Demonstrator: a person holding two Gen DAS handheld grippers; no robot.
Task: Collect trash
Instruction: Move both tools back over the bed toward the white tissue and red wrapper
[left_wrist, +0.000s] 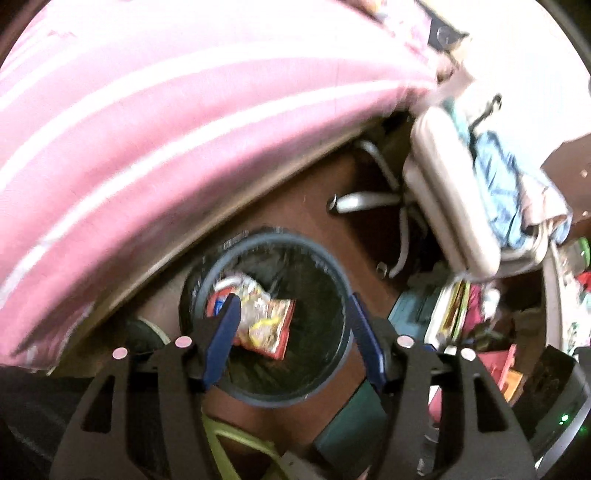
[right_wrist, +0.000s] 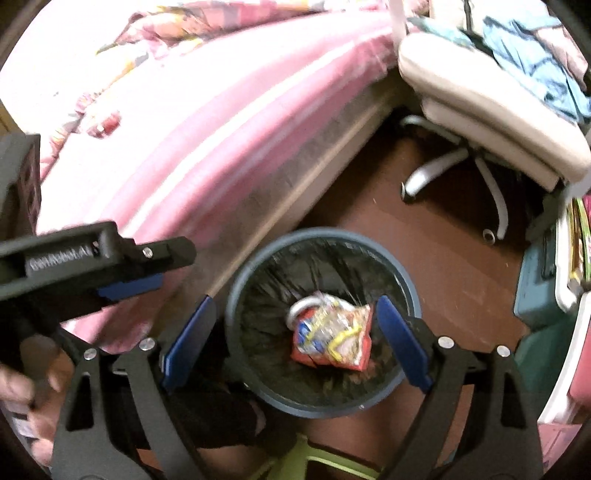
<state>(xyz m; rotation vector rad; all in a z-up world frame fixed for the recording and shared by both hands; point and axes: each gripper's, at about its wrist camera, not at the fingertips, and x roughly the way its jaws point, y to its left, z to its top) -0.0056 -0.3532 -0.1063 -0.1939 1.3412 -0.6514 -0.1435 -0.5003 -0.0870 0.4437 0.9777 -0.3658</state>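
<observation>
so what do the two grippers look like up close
Both are matte black plastic with cut-out linkage arms, silver pivot bolts and flat blue finger pads. The left gripper, seen from the right wrist, bears pale embossed lettering, too blurred to read reliably.

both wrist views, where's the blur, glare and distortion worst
Left wrist view: pink bedding smeared by motion, chair soft, rim bent by fisheye. Right wrist view: bedding top blown out white, snack packet in the bin blurred, left gripper fairly sharp.
</observation>
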